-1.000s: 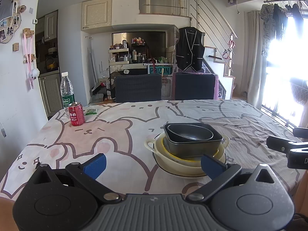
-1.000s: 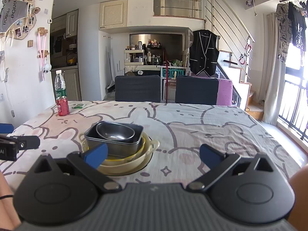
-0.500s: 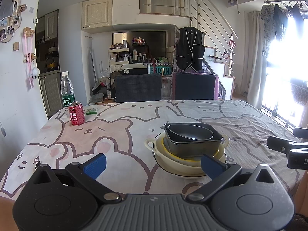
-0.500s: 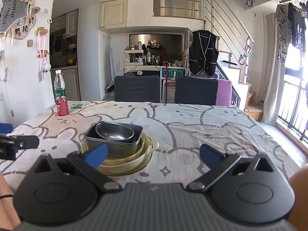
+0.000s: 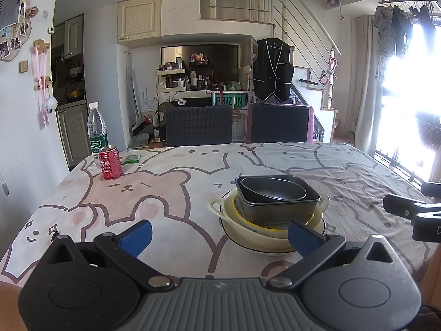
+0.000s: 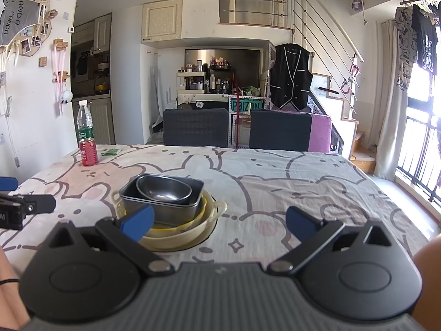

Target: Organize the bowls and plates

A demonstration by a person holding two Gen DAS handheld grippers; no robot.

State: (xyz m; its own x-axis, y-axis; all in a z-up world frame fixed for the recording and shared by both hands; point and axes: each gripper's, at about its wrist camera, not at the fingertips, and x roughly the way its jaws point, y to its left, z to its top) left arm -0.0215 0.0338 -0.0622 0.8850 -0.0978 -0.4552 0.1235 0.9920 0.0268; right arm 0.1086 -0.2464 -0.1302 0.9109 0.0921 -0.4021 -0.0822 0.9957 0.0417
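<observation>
Nested stack of dishes sits near the front-middle of the worktop (image 5: pixel 171 182), which is covered by a cartoon bear-print cloth. Bottom up: wide cream plate with a dark rim line (image 5: pixel 249 244), cream two-handled bowl (image 5: pixel 216 207) (image 6: pixel 213 215), yellow bowl (image 6: pixel 168 224) of which only a rim sliver shows, dark grey rectangular metal pan (image 5: pixel 278 211) (image 6: pixel 165 209), and on top a dark oval metal bowl (image 5: pixel 273 190) (image 6: pixel 162 189) lying inside the pan. The stack looks level and the pan sits square in the bowls. Left hand-held gripper (image 5: pixel 219 233) is wide open, holding nothing, with blue pads apart just short of the stack; its right pad overlaps the plate edge in view, contact can't be told. Right hand-held gripper (image 6: pixel 220 220) is equally wide open and empty, and its left pad covers the near-left side of the bowls. Each gripper shows in the other's view only as a black finger cut off at the frame edge. Inner walls of the lower bowls are hidden by the pan, so I can't count any further pieces in there. At the far-left corner stand a red drink can (image 5: pixel 110 162) and a clear plastic water bottle with a green label (image 5: pixel 96 129), well apart from the stack. Window glare washes out the right side of the left view.
</observation>
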